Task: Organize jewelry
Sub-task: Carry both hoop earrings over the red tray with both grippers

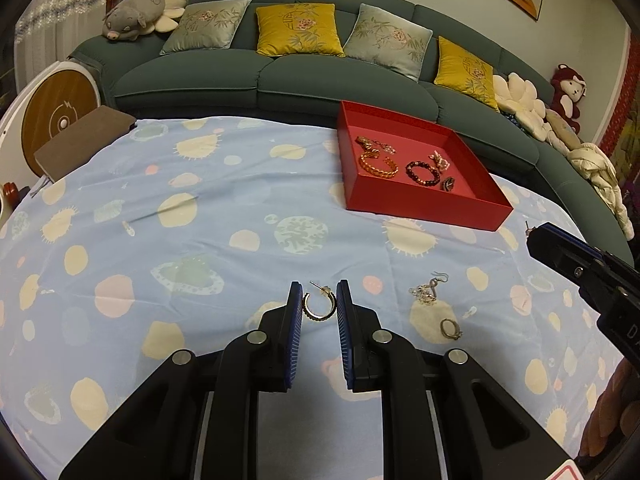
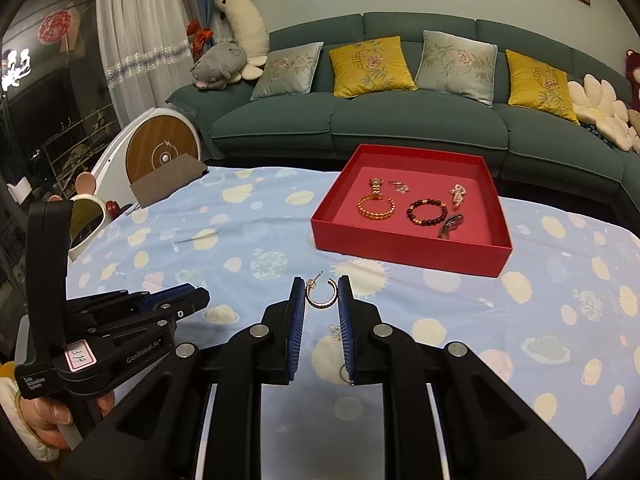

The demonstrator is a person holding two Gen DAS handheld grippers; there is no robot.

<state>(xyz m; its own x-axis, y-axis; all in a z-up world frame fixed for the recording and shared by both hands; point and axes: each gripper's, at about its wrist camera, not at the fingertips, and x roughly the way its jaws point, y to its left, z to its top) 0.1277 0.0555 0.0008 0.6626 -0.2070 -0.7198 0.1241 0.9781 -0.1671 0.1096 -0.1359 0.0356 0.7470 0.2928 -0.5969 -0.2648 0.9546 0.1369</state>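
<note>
Each hand's fingers stood narrow, pinching a gold hoop earring: the left gripper [image 1: 319, 300] held one hoop [image 1: 319, 307], the right gripper [image 2: 322, 294] its twin [image 2: 321, 297]. The red tray [image 2: 404, 254] lay beyond both fingertips on the worktop [image 2: 240, 240].

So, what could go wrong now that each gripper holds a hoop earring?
1. The left gripper and the right gripper pinch the left hoop and the right hoop only by thin rims; either may slip out before the red tray.
2. The ring and silver earring on the cloth could be brushed aside.
</note>
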